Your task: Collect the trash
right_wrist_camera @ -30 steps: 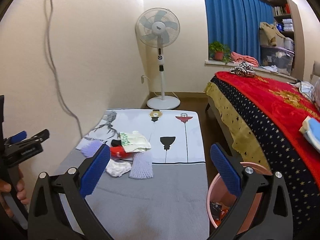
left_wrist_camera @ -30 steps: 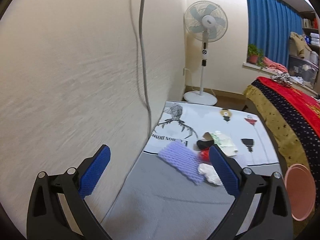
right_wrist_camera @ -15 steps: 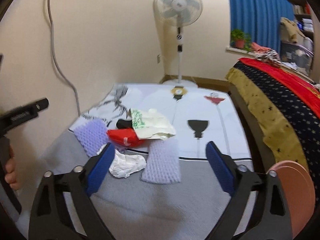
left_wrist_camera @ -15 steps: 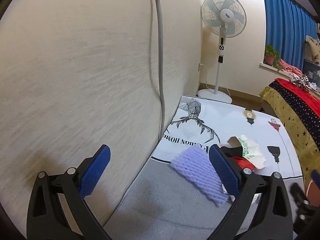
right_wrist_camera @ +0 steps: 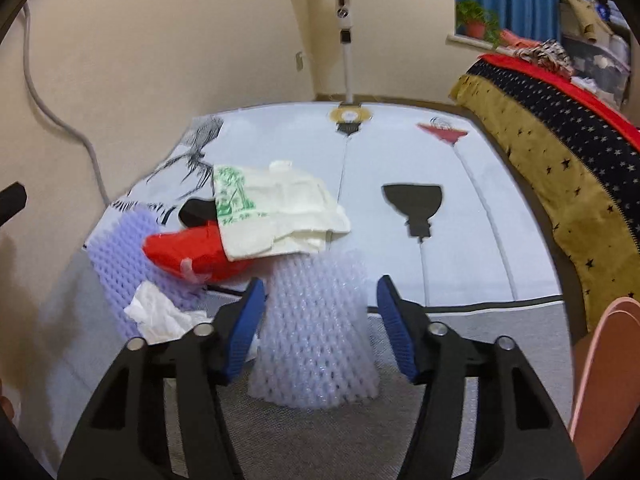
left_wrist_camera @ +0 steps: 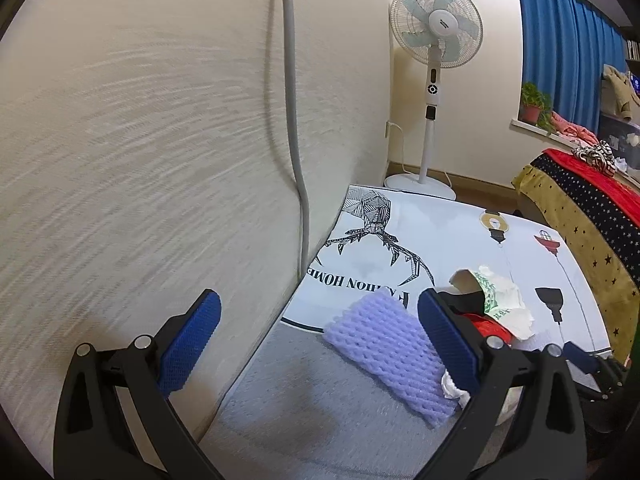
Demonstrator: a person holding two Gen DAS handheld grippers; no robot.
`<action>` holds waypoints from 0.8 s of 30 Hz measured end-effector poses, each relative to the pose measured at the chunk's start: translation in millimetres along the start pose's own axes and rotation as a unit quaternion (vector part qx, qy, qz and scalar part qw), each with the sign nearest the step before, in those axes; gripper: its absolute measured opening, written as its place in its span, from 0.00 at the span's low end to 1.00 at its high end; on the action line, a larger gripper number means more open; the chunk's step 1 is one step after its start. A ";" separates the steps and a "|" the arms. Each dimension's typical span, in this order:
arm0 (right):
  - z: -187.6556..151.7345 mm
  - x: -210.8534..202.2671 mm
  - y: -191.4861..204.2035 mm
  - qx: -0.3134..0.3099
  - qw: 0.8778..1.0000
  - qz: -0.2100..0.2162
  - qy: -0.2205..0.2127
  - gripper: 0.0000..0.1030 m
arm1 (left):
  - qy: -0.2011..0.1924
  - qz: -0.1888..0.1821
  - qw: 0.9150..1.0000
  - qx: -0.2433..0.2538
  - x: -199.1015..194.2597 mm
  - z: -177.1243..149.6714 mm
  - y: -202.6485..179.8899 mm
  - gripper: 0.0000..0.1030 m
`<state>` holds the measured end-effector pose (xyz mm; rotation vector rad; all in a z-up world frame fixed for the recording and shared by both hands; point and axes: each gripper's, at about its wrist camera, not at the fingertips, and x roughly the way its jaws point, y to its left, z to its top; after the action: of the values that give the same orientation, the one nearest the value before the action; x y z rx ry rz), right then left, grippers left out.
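A pile of trash lies on the table: a pale foam net sleeve (right_wrist_camera: 316, 336), a purple foam net (right_wrist_camera: 124, 248), a red wrapper (right_wrist_camera: 188, 250), a cream paper bag with green print (right_wrist_camera: 276, 212) and a crumpled white tissue (right_wrist_camera: 158, 316). My right gripper (right_wrist_camera: 320, 320) is open, its jaws on either side of the pale foam sleeve, not closed on it. My left gripper (left_wrist_camera: 316, 340) is open and empty near the wall, with the purple foam net (left_wrist_camera: 392, 354) just beyond its right finger.
A pink bin (right_wrist_camera: 608, 376) stands at the table's right edge. A bed with a red and starred cover (right_wrist_camera: 560, 128) lies to the right. A standing fan (left_wrist_camera: 436, 40) is at the far wall. A grey cable (left_wrist_camera: 296, 120) hangs down the wall.
My right gripper has moved down and forward to the trash pile and narrowed around the pale foam sleeve. My left gripper has shifted closer to the wall.
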<state>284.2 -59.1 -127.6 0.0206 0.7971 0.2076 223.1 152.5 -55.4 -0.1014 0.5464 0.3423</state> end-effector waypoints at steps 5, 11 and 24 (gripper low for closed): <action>0.2 3.6 2.8 -0.008 1.000 0.019 0.008 0.00 | 0.000 -0.002 1.000 0.004 1.2 -1.7 -4.6 0.93; -0.6 -19.6 3.4 -0.018 0.999 0.000 -0.044 0.00 | -0.004 -0.031 0.999 0.008 0.2 -4.6 -12.9 0.93; 8.7 -65.7 -27.5 -0.018 0.998 0.012 -0.065 0.00 | 0.018 -0.114 0.993 0.024 29.7 -30.4 -79.3 0.93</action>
<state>250.6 -98.3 -77.7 0.0107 0.6629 0.2410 259.2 81.1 -96.5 -0.1233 0.5717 0.1051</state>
